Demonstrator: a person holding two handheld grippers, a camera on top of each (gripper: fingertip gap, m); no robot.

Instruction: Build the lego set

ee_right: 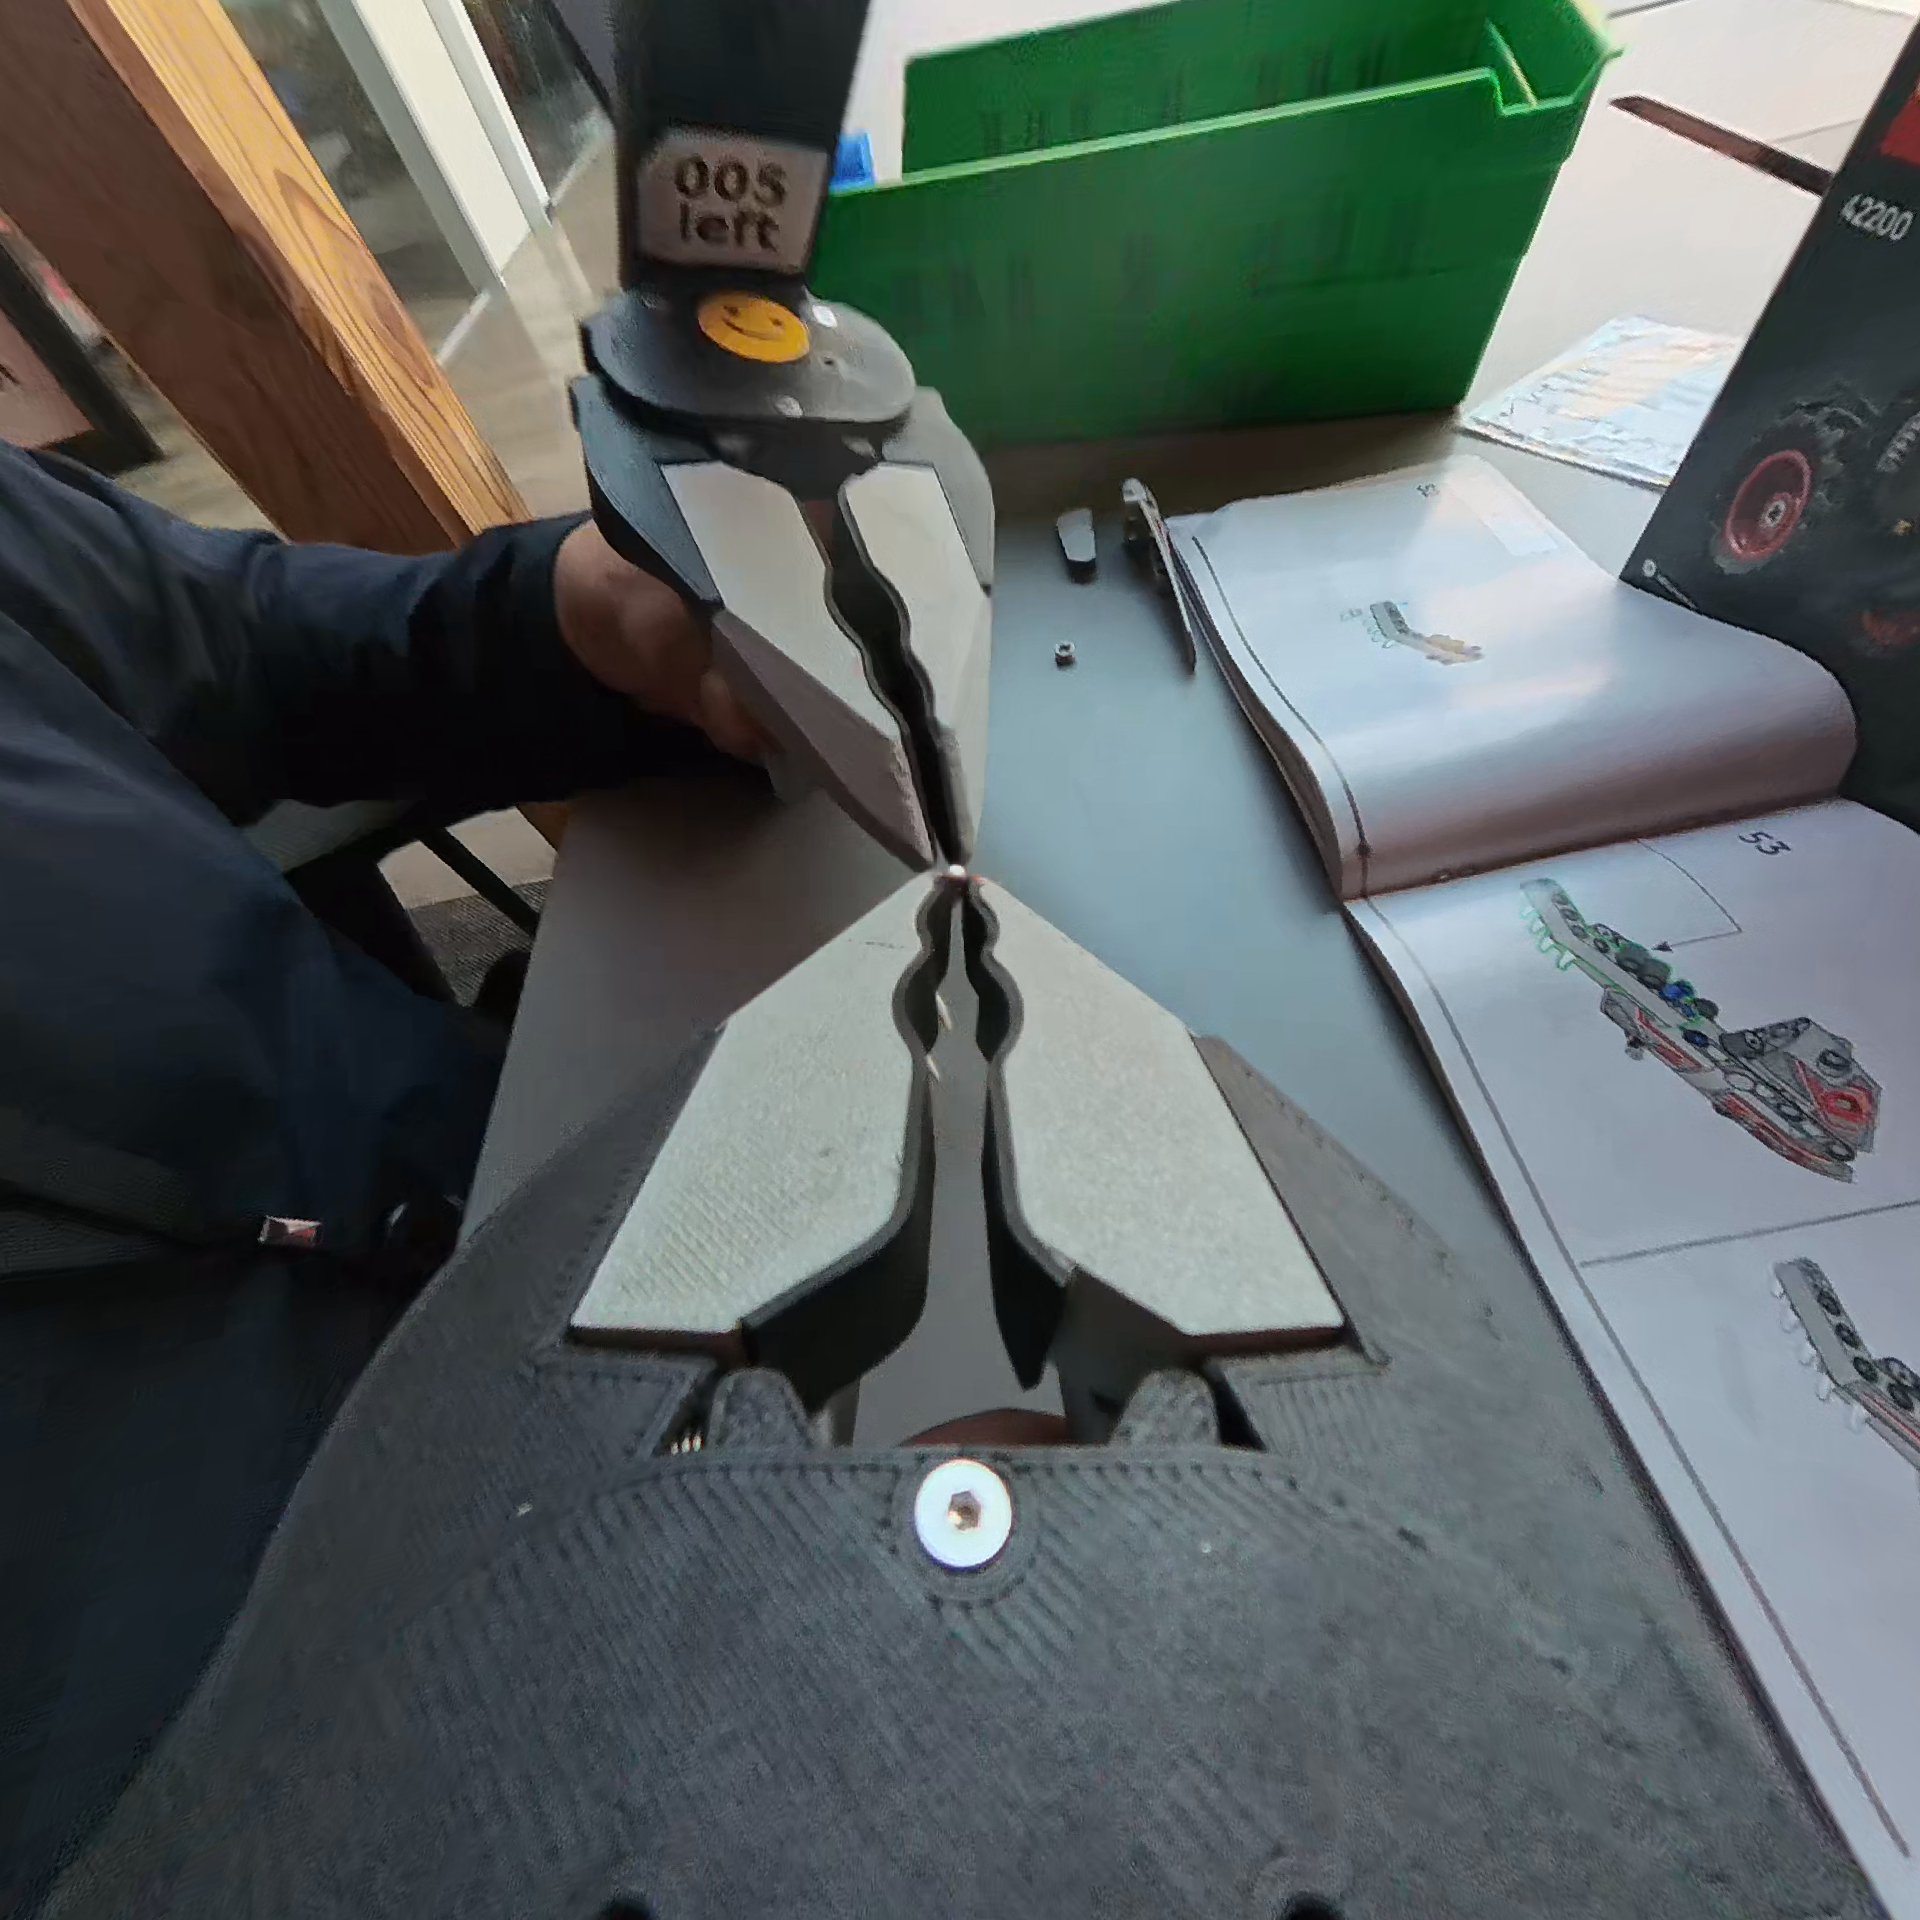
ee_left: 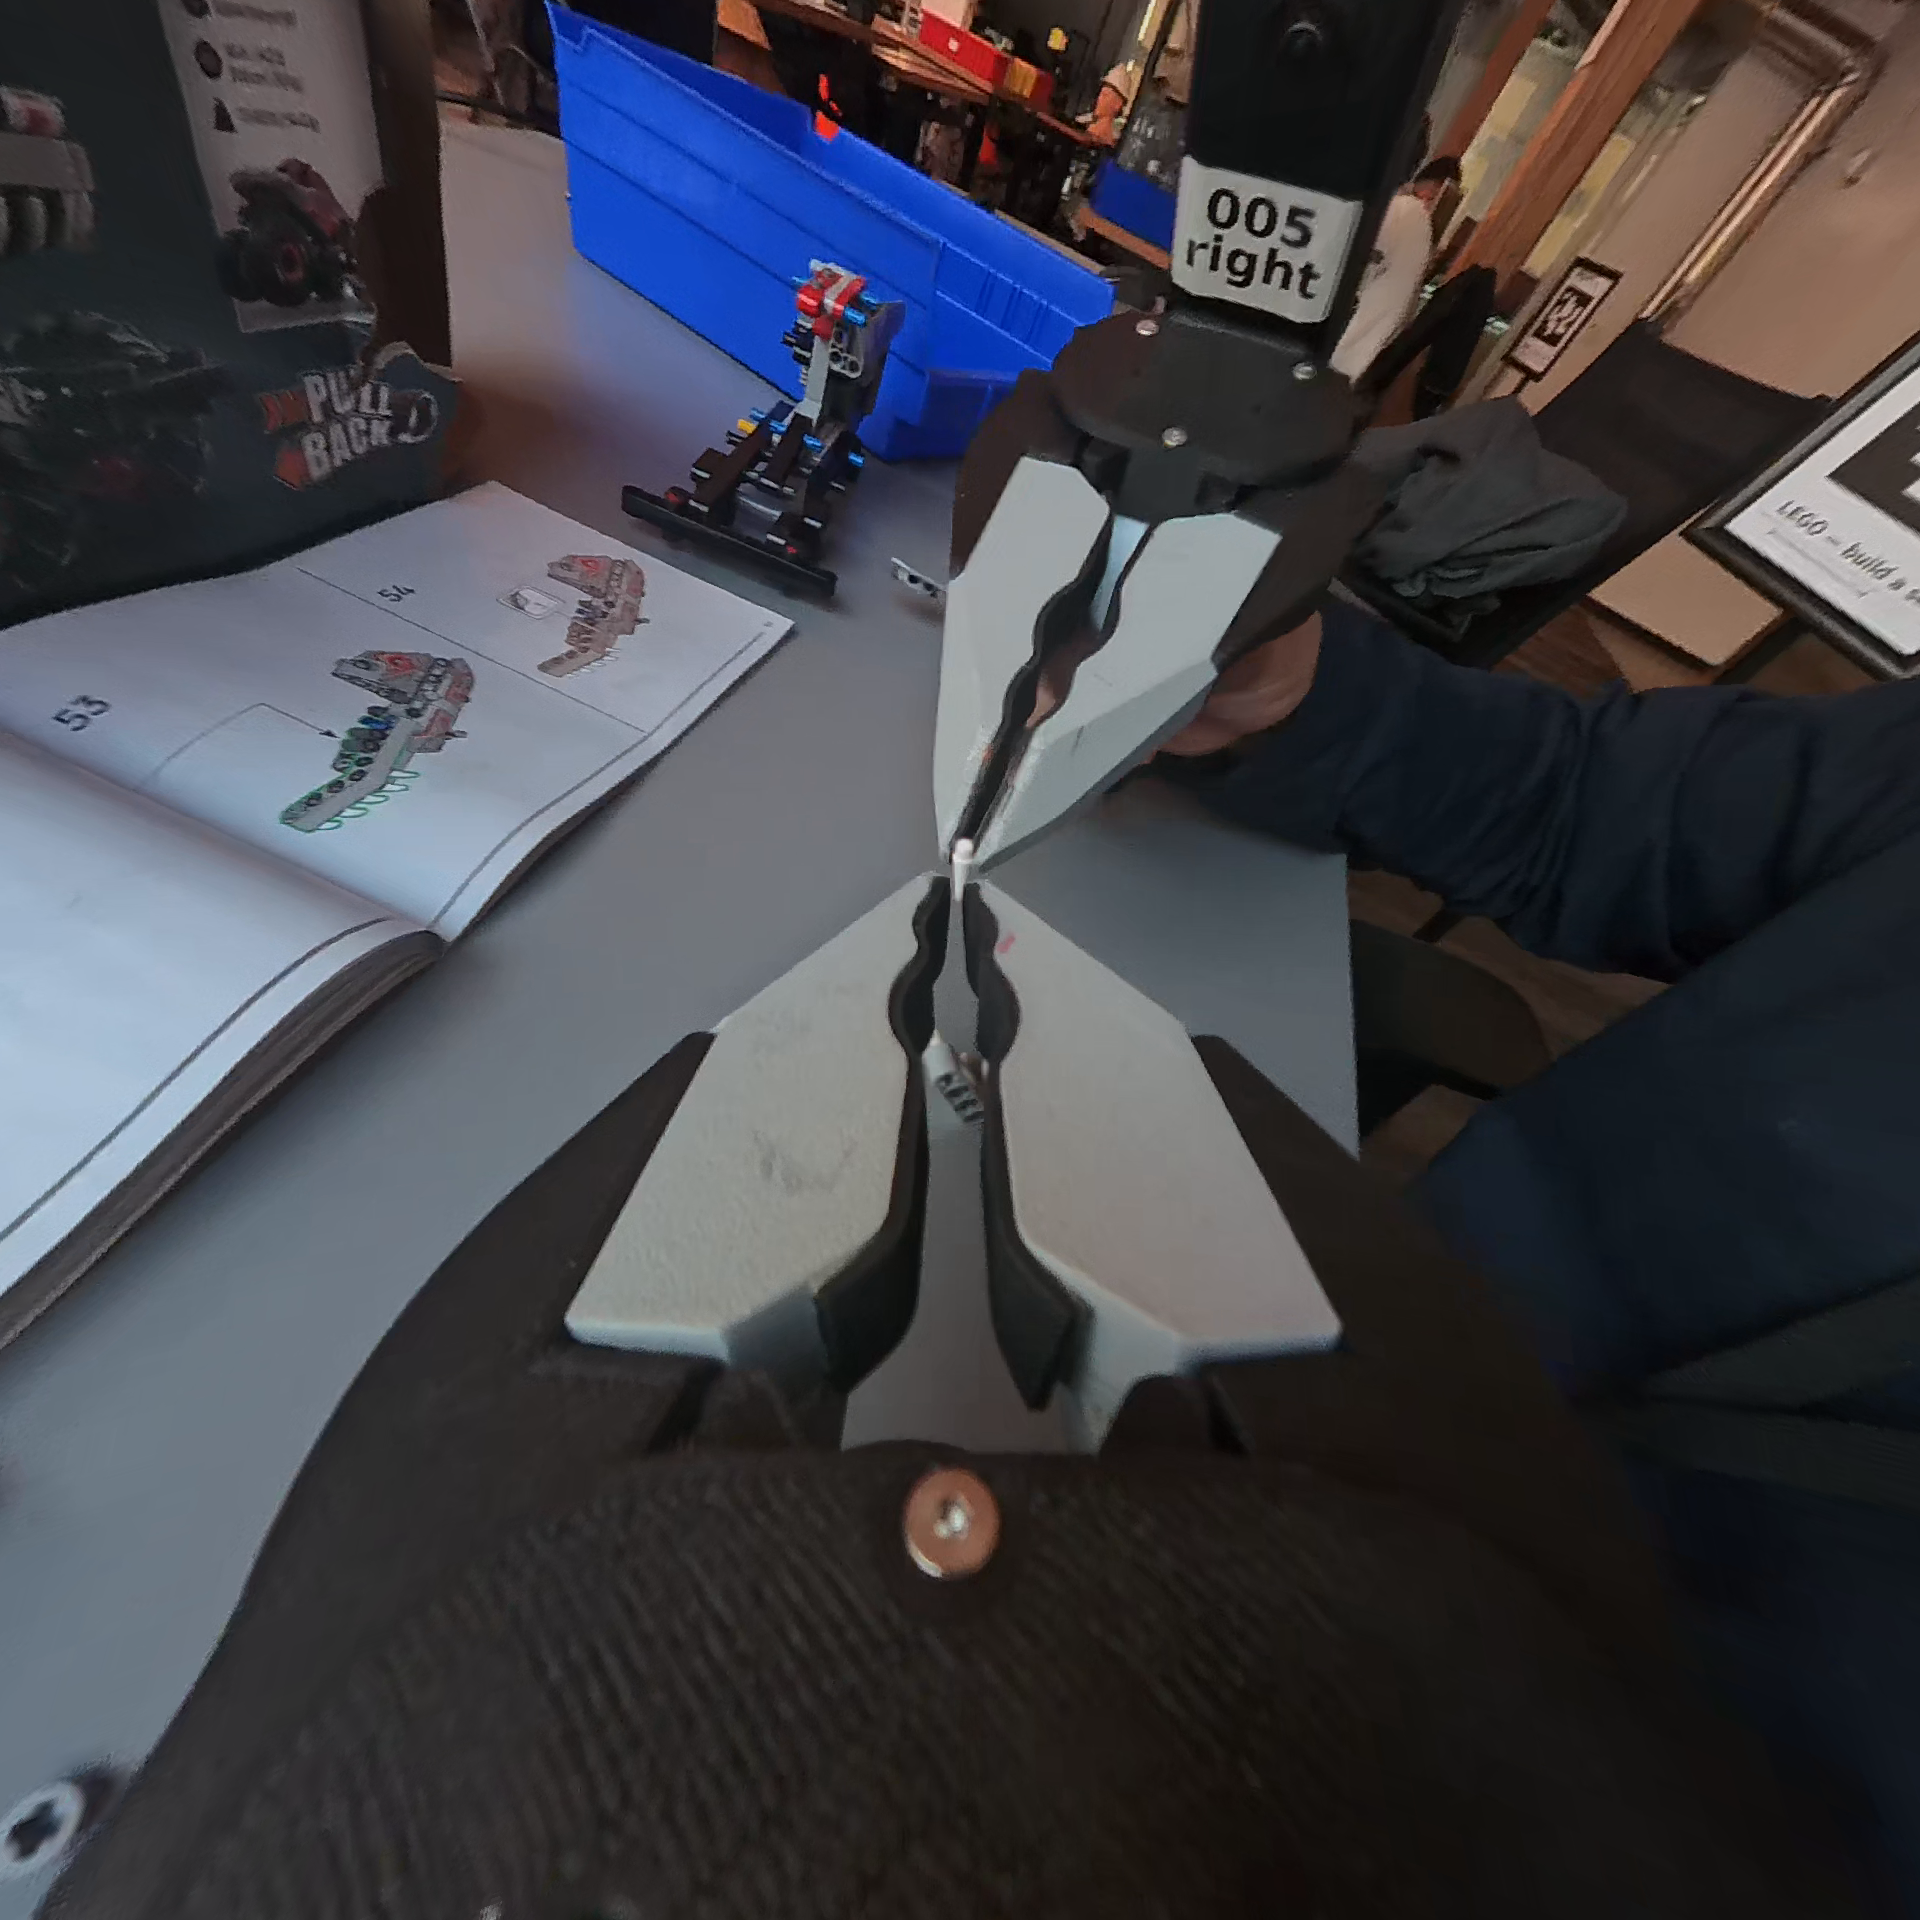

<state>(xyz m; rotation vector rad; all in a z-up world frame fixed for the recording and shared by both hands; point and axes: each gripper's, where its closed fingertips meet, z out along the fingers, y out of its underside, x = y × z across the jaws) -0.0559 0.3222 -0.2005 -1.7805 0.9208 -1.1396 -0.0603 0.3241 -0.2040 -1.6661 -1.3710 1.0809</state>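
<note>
Right now your left hand-held gripper (ee_left: 953, 894) and right hand-held gripper (ee_right: 951, 896) meet tip to tip, both pinching what looks like one small white pin (ee_left: 962, 868). Next, release one side cleanly; the lego model (ee_left: 784, 442) waits well ahead on the desk (ee_left: 623, 1091).

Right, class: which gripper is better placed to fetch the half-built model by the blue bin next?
Right, probably. The model stands on the side of the right gripper, by the bin. The pin seems held in the jaws of the left gripper, so that one looks busy.
</note>
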